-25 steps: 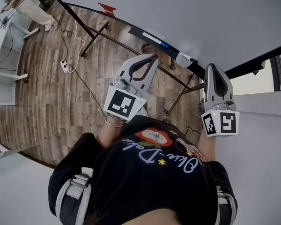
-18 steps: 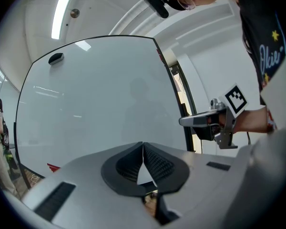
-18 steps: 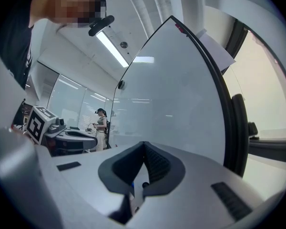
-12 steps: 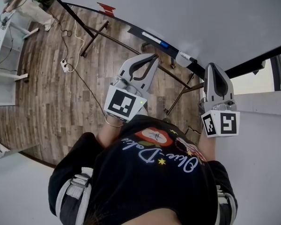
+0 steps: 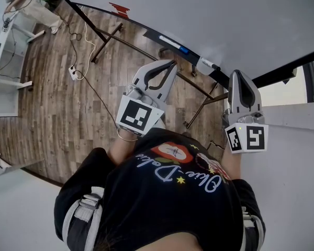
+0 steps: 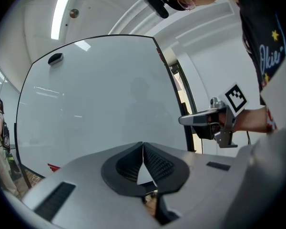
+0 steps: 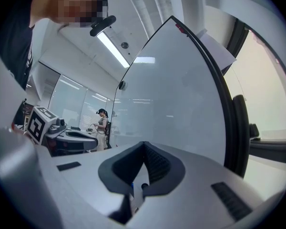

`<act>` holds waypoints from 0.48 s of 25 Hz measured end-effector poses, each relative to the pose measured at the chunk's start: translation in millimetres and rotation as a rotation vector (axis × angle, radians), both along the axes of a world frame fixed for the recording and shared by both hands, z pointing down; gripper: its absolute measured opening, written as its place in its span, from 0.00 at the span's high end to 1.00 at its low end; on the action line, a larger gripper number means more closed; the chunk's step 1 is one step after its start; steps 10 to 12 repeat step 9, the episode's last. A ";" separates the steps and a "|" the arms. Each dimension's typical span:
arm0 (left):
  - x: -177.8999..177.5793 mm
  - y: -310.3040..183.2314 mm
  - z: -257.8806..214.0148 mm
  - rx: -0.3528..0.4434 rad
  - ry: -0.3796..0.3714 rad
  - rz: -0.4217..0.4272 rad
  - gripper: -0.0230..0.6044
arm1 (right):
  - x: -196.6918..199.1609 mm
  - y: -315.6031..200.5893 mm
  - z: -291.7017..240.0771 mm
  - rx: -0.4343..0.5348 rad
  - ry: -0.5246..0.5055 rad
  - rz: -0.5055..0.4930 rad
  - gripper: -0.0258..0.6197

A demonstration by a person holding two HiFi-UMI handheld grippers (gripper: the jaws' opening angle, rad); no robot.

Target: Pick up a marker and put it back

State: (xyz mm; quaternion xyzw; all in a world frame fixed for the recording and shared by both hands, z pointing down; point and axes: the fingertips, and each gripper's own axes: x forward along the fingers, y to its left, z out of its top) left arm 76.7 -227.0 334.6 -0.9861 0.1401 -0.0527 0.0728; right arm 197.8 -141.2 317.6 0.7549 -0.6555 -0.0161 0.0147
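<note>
So both my left gripper [image 5: 172, 63] and right gripper [image 5: 239, 73] have their jaws pressed together on nothing, just pointing at the whiteboard [image 5: 225, 20], while the blue-capped marker [image 5: 174, 44] lies untouched on the tray [image 5: 149, 34] along the board's bottom edge.

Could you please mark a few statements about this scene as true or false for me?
1. The left gripper is shut and empty. True.
2. The right gripper holds a marker. False: it is shut on nothing.
3. A blue-capped marker lies on the ledge below the whiteboard. True.
4. The whiteboard is covered in writing. False: it is blank.
</note>
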 end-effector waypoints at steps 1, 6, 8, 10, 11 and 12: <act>-0.1 0.0 0.1 0.000 -0.001 -0.002 0.96 | 0.1 -0.1 0.0 0.001 0.000 -0.002 0.96; -0.4 2.2 0.7 0.002 -0.003 -0.008 0.96 | 0.1 1.4 0.5 0.005 -0.003 -0.010 0.96; -0.5 3.2 1.1 0.005 -0.004 -0.009 0.96 | 0.1 2.3 0.8 0.005 -0.003 -0.011 0.96; -0.6 3.7 1.2 0.006 -0.005 -0.009 0.96 | 0.1 2.7 1.0 0.005 -0.003 -0.012 0.96; -0.6 3.7 1.2 0.006 -0.005 -0.009 0.96 | 0.1 2.7 1.0 0.005 -0.003 -0.012 0.96; -0.6 3.7 1.2 0.006 -0.005 -0.009 0.96 | 0.1 2.7 1.0 0.005 -0.003 -0.012 0.96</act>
